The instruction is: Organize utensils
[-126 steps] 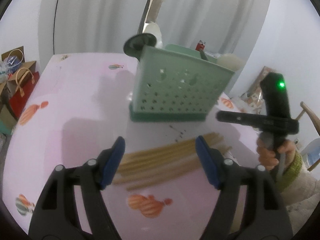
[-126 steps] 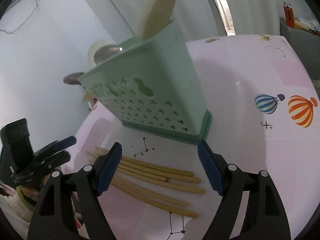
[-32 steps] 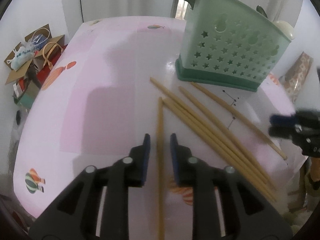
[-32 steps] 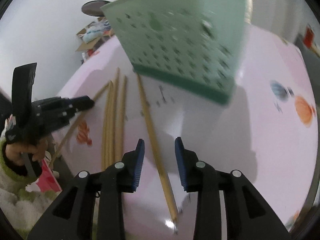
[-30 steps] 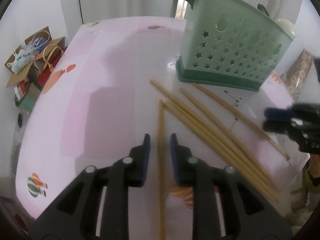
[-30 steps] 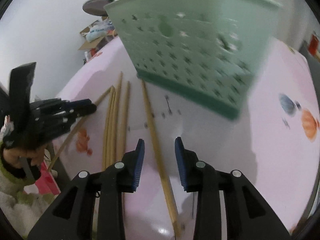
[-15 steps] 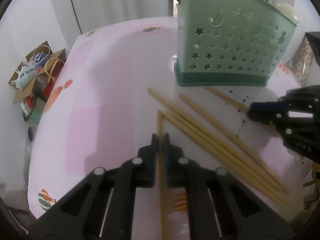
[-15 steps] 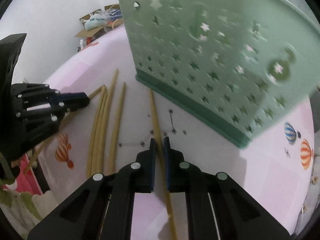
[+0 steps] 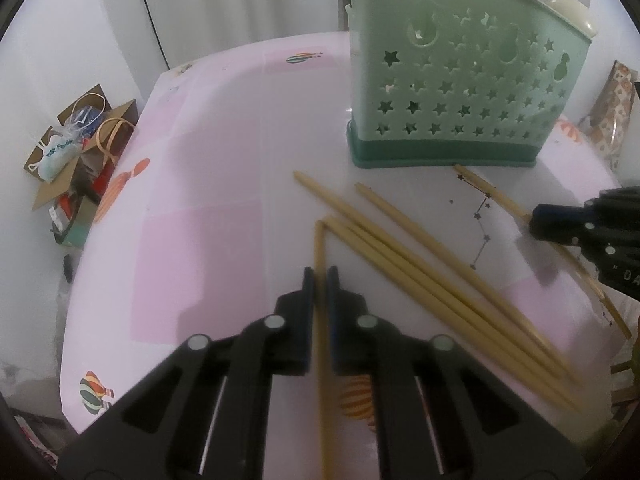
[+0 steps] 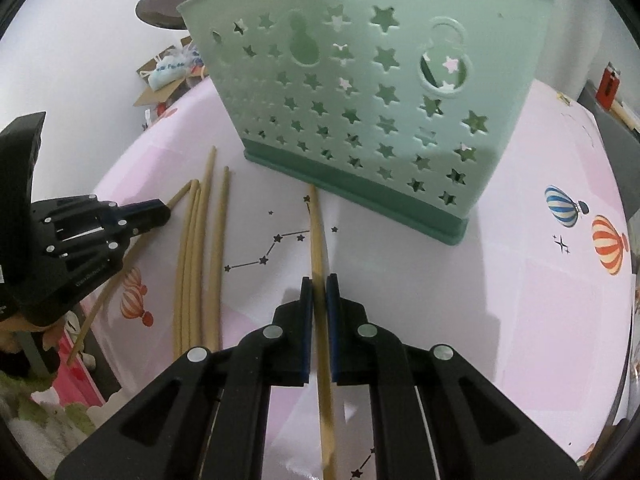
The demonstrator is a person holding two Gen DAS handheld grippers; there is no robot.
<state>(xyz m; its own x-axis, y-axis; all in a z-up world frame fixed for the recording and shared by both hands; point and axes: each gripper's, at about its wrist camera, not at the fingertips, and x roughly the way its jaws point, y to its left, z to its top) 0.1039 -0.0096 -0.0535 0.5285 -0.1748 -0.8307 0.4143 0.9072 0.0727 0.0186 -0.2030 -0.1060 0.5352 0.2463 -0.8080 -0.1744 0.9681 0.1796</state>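
Left wrist view: the left gripper, whose jaws stood apart a second ago, is now clamped on a pale wooden chopstick lying on the pink balloon-print tablecloth, beside four loose ones in front of the mint-green star-perforated plastic utensil holder.

Right wrist view: the right gripper has likewise closed on another wooden chopstick near the holder's base. Both sticks look ready to lift into the holder.

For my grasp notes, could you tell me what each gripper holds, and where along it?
Each holds one chopstick. The left gripper clamps its chopstick near the far end; the right gripper clamps another chopstick nearer mid-length.
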